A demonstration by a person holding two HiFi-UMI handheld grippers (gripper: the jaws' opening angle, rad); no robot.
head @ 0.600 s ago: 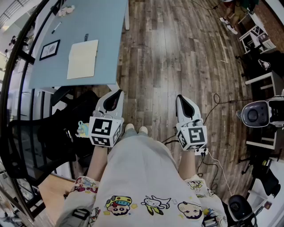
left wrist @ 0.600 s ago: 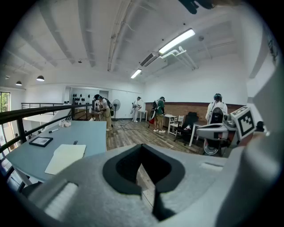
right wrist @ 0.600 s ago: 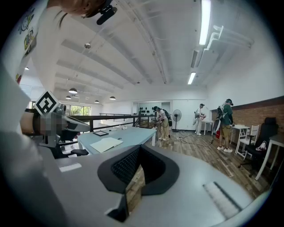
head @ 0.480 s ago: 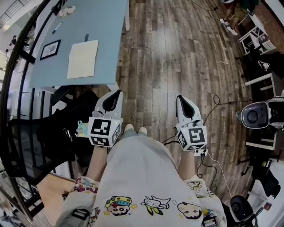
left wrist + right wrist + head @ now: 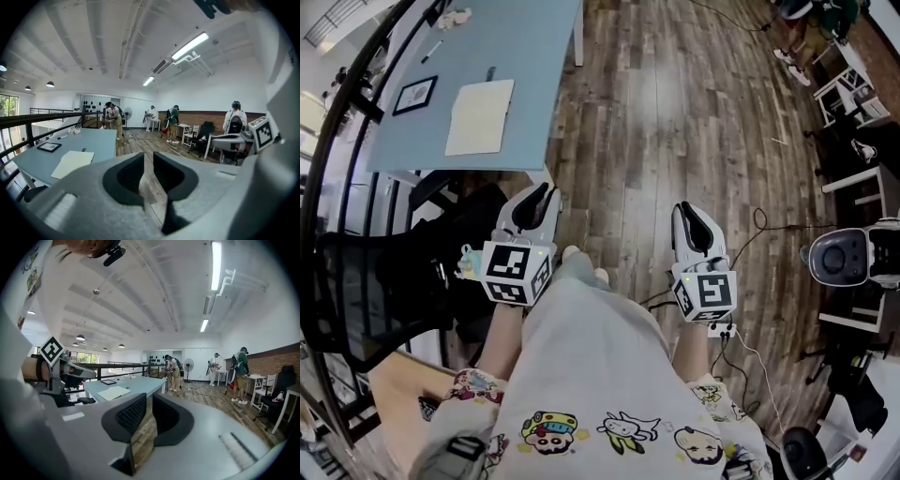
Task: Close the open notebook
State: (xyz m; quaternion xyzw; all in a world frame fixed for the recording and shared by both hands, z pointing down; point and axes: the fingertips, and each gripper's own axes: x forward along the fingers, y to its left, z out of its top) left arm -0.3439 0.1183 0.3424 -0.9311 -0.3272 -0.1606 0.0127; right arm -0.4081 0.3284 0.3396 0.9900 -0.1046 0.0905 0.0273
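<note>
**Stock on view: one surface, two hand-held grippers, one notebook**

- Wooden plank floor: fills most of the head view; other people stand far down the room.
- Surface: pale blue top, upper left of the head view, beside a dark railing.
- Black chair: stands below the surface, at the person's left.
- Left hand-held gripper: held at waist level over the floor, near the surface's near edge. Jaws drawn almost together with only a slit between; nothing in them.
- Right hand-held gripper: held level with the left one, well apart from the surface. Jaws all but clenched, empty.
- Notebook: lies flat on the surface, cream face up, near its front edge; neither gripper touches it.
- Framed picture: flat on the surface, just left of the notebook.
- Pen: farther back on the surface.
</note>
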